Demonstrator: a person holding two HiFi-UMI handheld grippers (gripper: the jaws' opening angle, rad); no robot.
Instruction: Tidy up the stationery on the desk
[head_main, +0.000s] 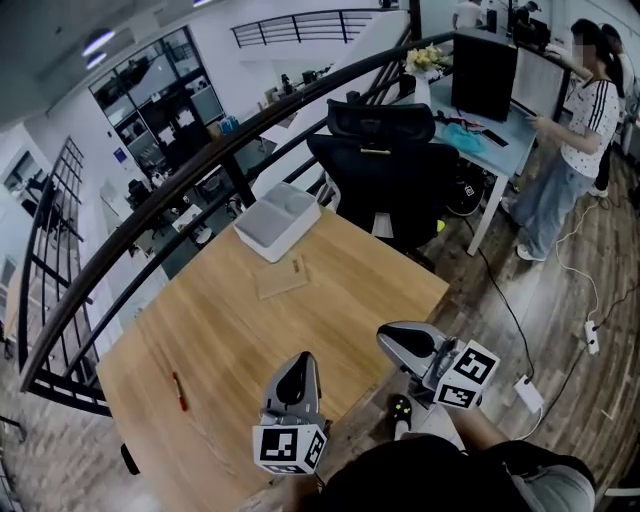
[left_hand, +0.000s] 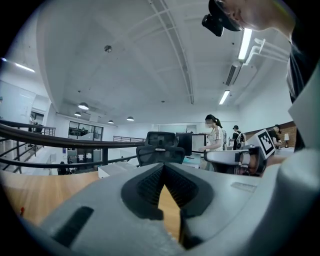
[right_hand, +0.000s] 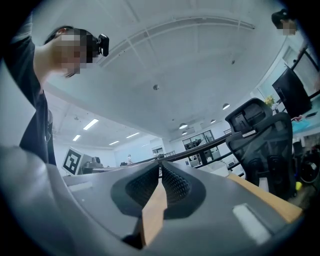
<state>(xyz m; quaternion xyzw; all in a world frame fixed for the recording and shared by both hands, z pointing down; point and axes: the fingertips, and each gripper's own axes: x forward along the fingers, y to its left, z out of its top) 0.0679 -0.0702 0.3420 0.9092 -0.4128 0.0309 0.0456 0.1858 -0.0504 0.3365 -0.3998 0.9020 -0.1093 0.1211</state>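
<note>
hovered at the near edge of the counter (head_main: 230, 330) with the left hand-held gripper (head_main: 302, 360) and the right hand-held gripper (head_main: 384, 336), both pinched fully closed and carrying nothing. saw only counter wood behind the ribbed pads (left_hand: 150, 185) in each gripper view.

found the stationery untouched. spotted the red pen (head_main: 178, 390) far left near the front of the counter, well apart from both tools. spotted a flat tan piece (head_main: 282, 277) mid-counter, just beside the white box (head_main: 278, 220) at the far edge.

judged the closed jaws the first hazard: reaching the pen like that would only nudge it, and could roll it off the front edge. needed opening before arrival.

judged the pen's thinness the second: coming in level could mean skating over it or scraping the wood without catching it. called for a steeper, downward approach.

judged the tan piece worse: too flat to pinch from the side, likely to slide against the box or shove the box toward the railing (head_main: 200, 180).

could not tell whether the box was meant to receive anything.
</note>
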